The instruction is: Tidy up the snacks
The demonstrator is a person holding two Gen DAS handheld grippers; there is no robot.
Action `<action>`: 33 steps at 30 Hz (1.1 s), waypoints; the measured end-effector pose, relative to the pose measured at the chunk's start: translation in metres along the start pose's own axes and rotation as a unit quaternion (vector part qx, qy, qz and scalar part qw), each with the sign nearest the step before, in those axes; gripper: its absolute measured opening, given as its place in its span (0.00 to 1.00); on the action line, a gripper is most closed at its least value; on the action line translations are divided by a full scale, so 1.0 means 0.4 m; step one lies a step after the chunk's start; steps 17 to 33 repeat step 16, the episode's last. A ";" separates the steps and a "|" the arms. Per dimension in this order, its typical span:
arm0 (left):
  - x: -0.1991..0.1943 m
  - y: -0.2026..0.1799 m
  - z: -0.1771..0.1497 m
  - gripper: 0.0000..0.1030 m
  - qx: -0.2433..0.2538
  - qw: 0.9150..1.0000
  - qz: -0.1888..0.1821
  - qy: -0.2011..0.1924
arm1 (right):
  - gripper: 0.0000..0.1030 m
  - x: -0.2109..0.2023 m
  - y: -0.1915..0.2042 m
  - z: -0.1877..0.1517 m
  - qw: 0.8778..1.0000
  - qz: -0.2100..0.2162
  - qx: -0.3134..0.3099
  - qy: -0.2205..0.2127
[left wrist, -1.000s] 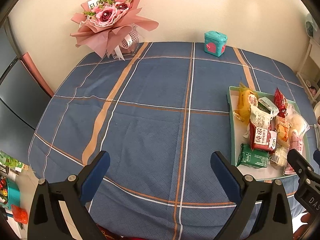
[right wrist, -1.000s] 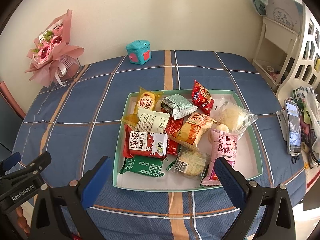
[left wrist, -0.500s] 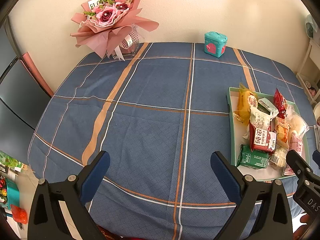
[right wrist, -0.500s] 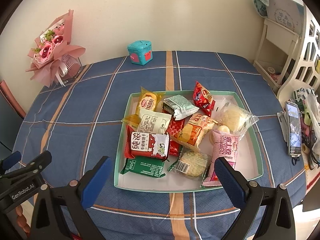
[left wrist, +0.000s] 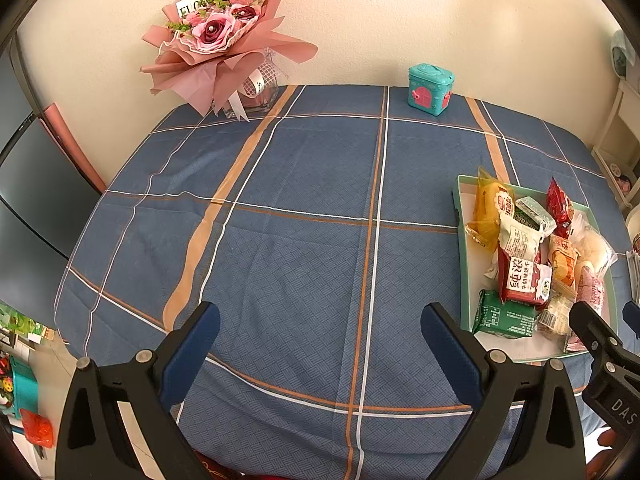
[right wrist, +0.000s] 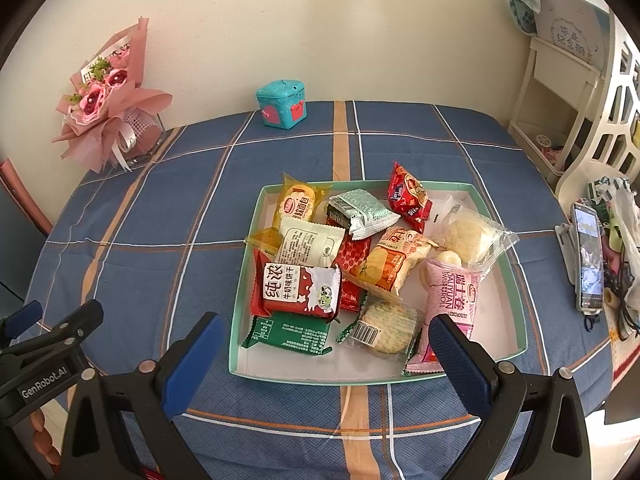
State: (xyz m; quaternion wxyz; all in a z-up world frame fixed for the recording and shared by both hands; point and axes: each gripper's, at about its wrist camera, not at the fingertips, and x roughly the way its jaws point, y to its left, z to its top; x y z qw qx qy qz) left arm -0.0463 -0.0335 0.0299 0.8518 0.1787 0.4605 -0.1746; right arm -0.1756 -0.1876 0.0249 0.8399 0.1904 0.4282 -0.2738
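Snacks: a loose heap of small sealed packets, all lying inside the tray; several overlap, none lies on the cloth.
Tray: pale green rim, white floor, flat on the blue checked tablecloth toward the right side of the table; the near right corner of its floor is bare.
Stage: the packets in the tray could be a pile waiting to be sorted or one already gathered there; the pictures fit both.
Right claw: jaws spread wide, nothing between them, hovering over the near edge of the tray.
Left claw: jaws equally wide apart and empty, above bare cloth to the left of the tray.
Handling: likely very light, with slick, crinkly film wrappers that may slide or buckle under a pinch.
Fragile ones: the round cracker pack and the soft bun in clear wrap would probably crush if squeezed hard.
Where to grip: across a packet's narrow width or at a crimped end seam; the pink roll packet and green packet lie nearest and least buried.
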 end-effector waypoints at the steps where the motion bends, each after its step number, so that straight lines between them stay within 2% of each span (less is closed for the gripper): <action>1: 0.000 0.001 0.000 0.98 0.000 1.000 0.000 0.000 | 1.00 0.000 0.001 0.000 1.000 0.000 0.000 0.000; 33: -0.010 -0.006 0.005 0.98 0.001 1.000 -0.006 -0.005 | 1.00 0.001 0.003 0.000 1.000 0.000 -0.001 0.001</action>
